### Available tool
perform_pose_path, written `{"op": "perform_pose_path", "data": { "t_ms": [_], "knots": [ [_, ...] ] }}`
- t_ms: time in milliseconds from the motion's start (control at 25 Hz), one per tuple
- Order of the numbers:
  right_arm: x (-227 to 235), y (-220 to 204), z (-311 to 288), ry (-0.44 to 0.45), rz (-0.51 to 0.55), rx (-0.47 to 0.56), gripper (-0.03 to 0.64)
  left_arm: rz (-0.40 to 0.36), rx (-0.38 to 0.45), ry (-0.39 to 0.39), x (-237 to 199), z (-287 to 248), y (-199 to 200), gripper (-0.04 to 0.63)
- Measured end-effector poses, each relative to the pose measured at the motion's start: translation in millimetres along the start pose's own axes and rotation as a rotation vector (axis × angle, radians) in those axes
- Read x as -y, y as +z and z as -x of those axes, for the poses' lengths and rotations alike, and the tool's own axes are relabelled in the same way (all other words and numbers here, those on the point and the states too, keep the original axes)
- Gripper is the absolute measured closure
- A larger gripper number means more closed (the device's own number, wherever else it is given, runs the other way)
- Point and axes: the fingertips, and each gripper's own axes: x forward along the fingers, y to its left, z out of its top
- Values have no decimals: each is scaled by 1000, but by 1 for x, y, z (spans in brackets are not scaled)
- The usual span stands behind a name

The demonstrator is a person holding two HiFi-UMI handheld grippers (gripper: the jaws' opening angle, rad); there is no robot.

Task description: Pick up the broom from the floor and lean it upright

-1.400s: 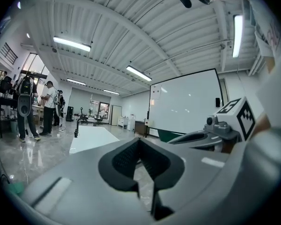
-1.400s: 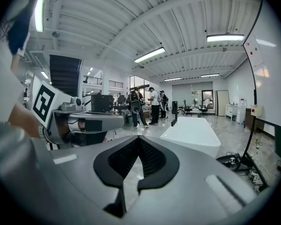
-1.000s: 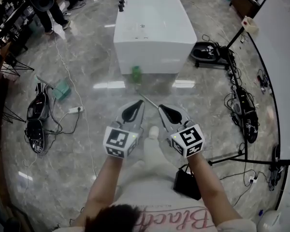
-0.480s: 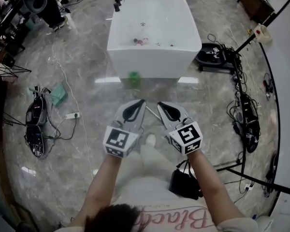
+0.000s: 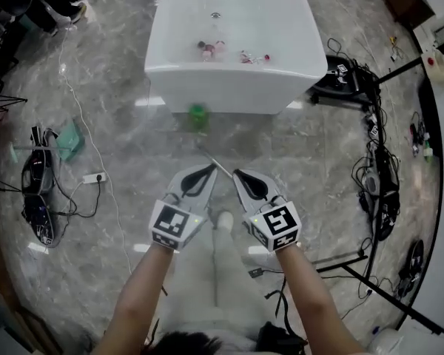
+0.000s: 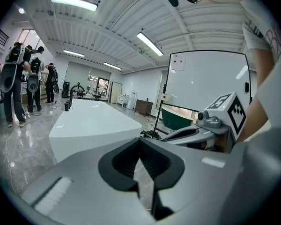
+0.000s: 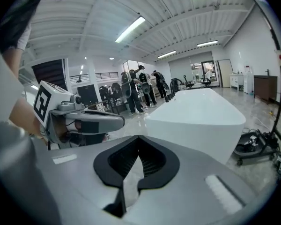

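While my left gripper (image 5: 206, 171) and right gripper (image 5: 241, 174) hang clenched and empty, the broom (image 5: 213, 160) lies on the floor (image 5: 118, 161) ahead, its long axis slanting back between them, slightly nearer the right.

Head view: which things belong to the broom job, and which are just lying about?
Job in hand: broom, left gripper, right gripper.
Lying about: power strip, tangled black cables.
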Motion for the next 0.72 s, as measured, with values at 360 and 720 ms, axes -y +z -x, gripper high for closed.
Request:
{"op": "perform_pose_path", "data": {
  "t_ms": [360, 720],
  "knots": [
    [38, -94, -97, -14, -38, -113, 615, -1, -91, -87, -53, -61, -97, 597],
    [57, -186, -152, -25, -6, -214, 614, 48, -137, -88, -85, -94, -180, 597]
  ]
}}
